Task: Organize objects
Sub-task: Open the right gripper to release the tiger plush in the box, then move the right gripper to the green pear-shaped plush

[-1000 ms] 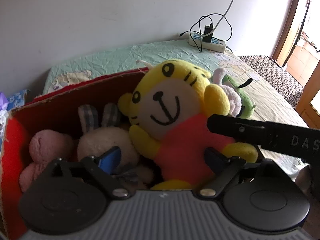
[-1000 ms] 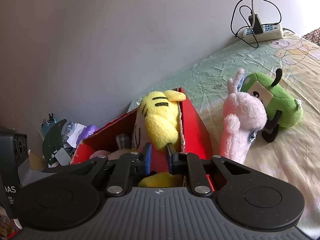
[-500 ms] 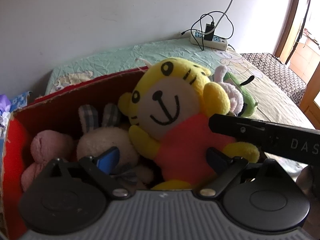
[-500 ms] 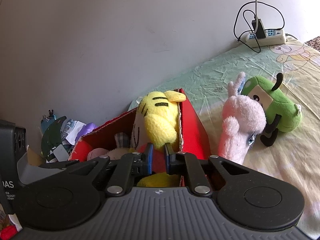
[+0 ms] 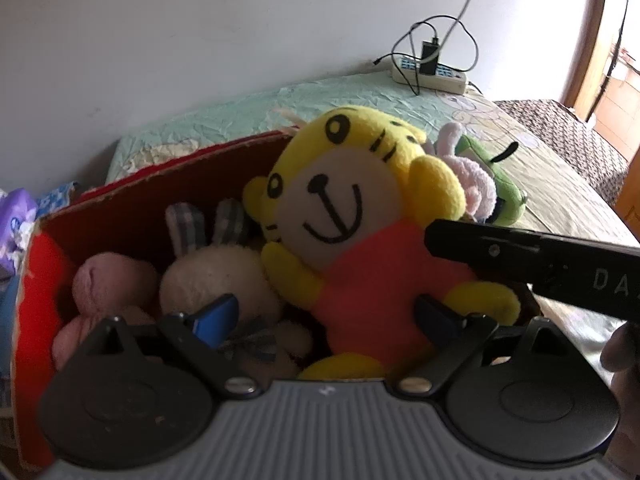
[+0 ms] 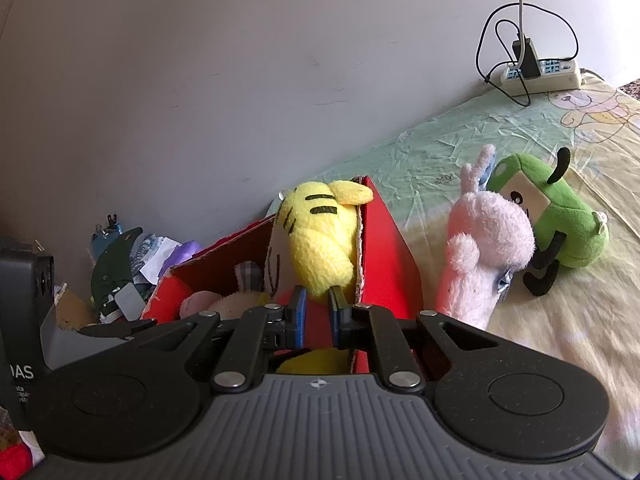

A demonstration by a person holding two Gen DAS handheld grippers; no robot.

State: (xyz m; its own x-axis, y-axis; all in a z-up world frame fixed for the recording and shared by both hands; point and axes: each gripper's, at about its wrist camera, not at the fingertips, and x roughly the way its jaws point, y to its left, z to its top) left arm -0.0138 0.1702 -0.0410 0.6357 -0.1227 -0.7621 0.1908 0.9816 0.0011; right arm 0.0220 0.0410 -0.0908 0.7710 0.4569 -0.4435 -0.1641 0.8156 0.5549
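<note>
Left wrist view: the left gripper (image 5: 326, 312) hangs with fingers spread wide, gripping nothing, over a red cardboard box (image 5: 160, 200) where a yellow tiger plush (image 5: 352, 216) sits beside 2 paler toys (a cream rabbit (image 5: 212, 280) and a pink one (image 5: 108, 280)). Right wrist view: the right gripper (image 6: 318, 316) has its fingers drawn together; whether they pinch the tiger cannot be told. On the bed, a pink bunny (image 6: 484, 248) and green plush (image 6: 560, 224) await boxing, likely next.

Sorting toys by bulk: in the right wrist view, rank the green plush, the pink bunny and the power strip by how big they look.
1. pink bunny and green plush: look alike, not ranked.
2. power strip: smallest, though farthest from the camera, so unsure.
</note>
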